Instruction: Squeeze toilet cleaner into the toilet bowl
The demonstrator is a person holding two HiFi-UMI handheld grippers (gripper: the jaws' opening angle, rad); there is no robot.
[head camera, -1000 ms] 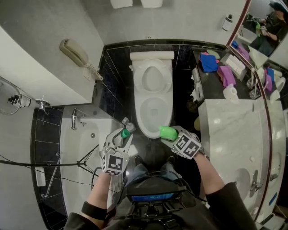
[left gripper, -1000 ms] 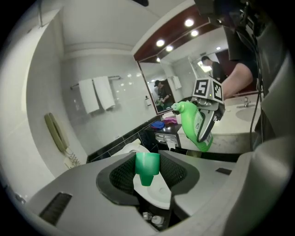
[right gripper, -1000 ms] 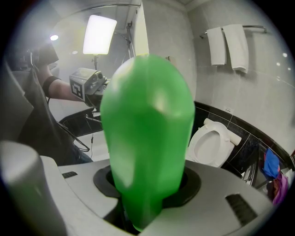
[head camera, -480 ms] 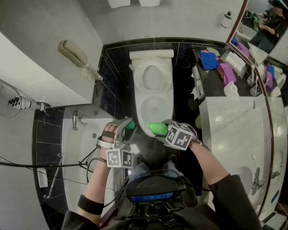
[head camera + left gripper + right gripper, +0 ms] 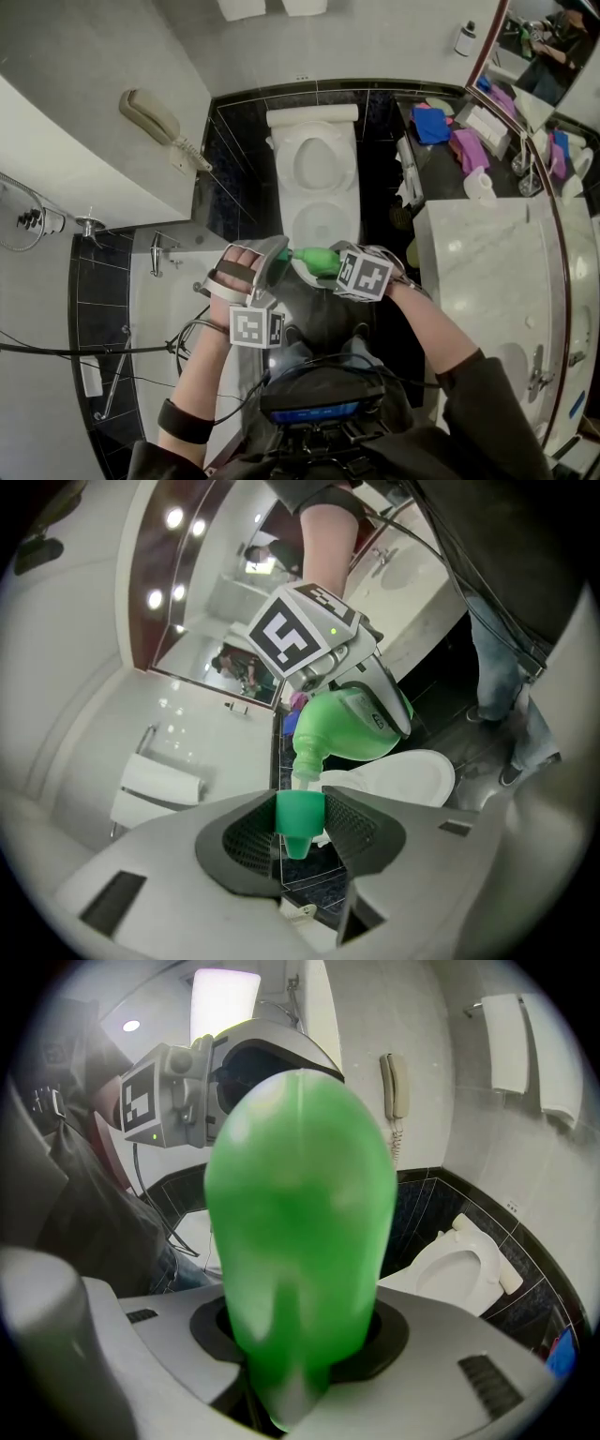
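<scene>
Count, big to small: 1 bathtub (image 5: 169, 281) at left, 1 marble counter (image 5: 478, 272) at right, 1 toilet (image 5: 298, 202) betw. them, 1 wall phone (image 5: 150, 114), 2 grippers, 1 green cleaner bottle (image 5: 317, 262), 1 green cap (image 5: 298, 817).

Edges/room: the toilet stands w/ seat up and bowl open, against a black-tiled back wall. A strip of dark floor runs down each side of it, the one on the counter side partly taken up by small items. The tub rim is just beside my left gripper (image 5: 275, 255). The counter edge is near my right forearm, not touching. Open floor in front of the bowl is only where I stand.

Tools: my right gripper (image 5: 330, 268) is part-open, jaws clamped on the bottle body at its wide lower half. The right gripper view is almost filled by that body. My left gripper is closed down to a narrower gap, both pads pressing the cap. A white collar shows betw. cap and bottle neck. Can't tell if the cap is threaded on or loose.

Bottle: held in the air over the front lip of the bowl. In head view the long axis runs across the pic, about level, cap end to my left and base to my right. In left gripper view the neck slopes down into the jaws.
</scene>
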